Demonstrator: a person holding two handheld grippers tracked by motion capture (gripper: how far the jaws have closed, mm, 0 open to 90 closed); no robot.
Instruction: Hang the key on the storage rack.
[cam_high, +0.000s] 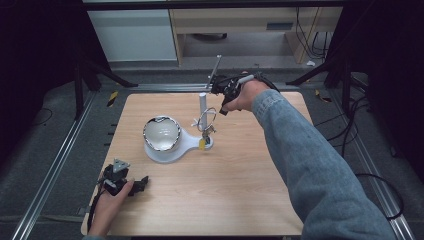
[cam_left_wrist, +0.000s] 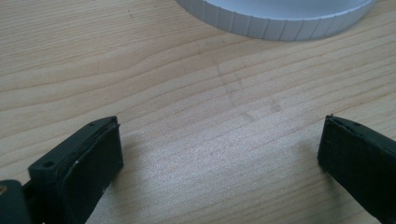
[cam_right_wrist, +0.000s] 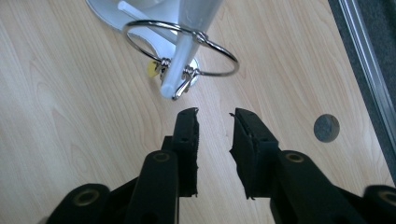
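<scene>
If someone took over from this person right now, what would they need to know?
Left hand-held gripper: open, resting on the table near the stand's white base, holding nothing.
Right hand-held gripper: jaws slightly apart, nothing between them, just short of the metal key ring.
The ring hangs on the white stand's peg.
Seemingly done: ring hung and let go.
Left: draw the right hand back.

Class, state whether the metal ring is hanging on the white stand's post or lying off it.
On it: the metal ring encircles the white post.
</scene>
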